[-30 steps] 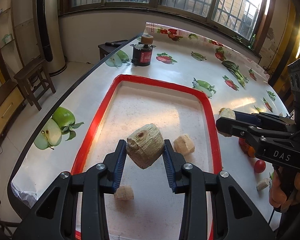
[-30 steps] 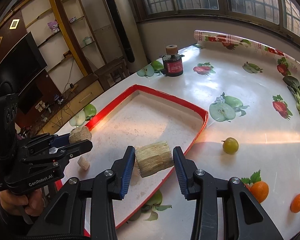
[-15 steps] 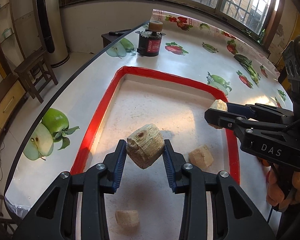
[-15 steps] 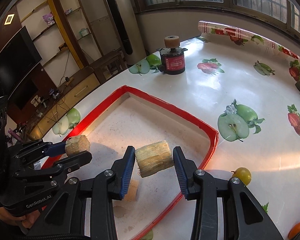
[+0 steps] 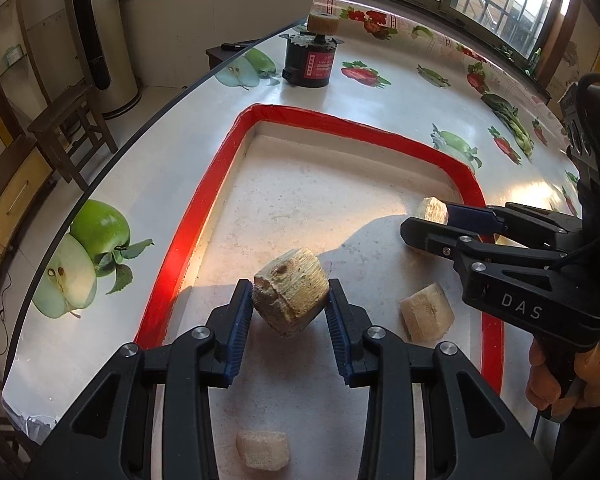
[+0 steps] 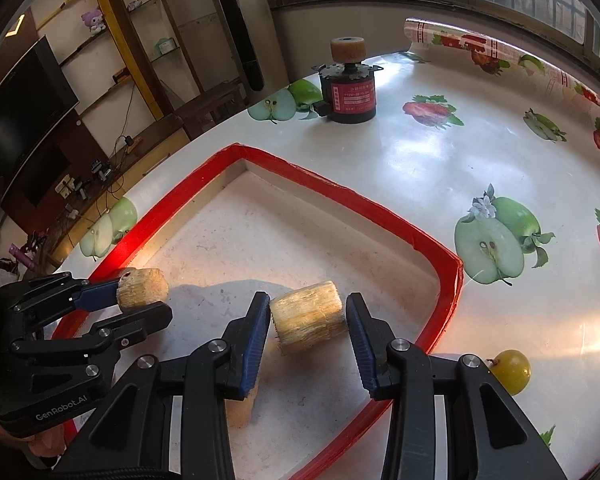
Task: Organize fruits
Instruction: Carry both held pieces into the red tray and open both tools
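Note:
My left gripper (image 5: 289,309) is shut on a tan fibrous fruit chunk (image 5: 290,296) and holds it above the red-rimmed tray (image 5: 196,216). My right gripper (image 6: 308,322) is shut on a pale cylindrical chunk (image 6: 308,320), also over the tray (image 6: 364,196). The right gripper shows in the left wrist view (image 5: 424,224), the left gripper in the right wrist view (image 6: 140,300). Two loose chunks lie in the tray, one (image 5: 426,312) at the right and one (image 5: 262,454) near the front.
A black motor with a red label (image 6: 350,92) stands at the table's far side. A small yellow fruit (image 6: 510,370) lies on the fruit-print tablecloth right of the tray. The table's left edge (image 5: 100,184) drops to the floor, with a wooden stool (image 5: 72,128) beyond.
Both grippers have moved forward over the tray, each still holding its chunk. The loose chunks in the tray now lie nearer the grippers.

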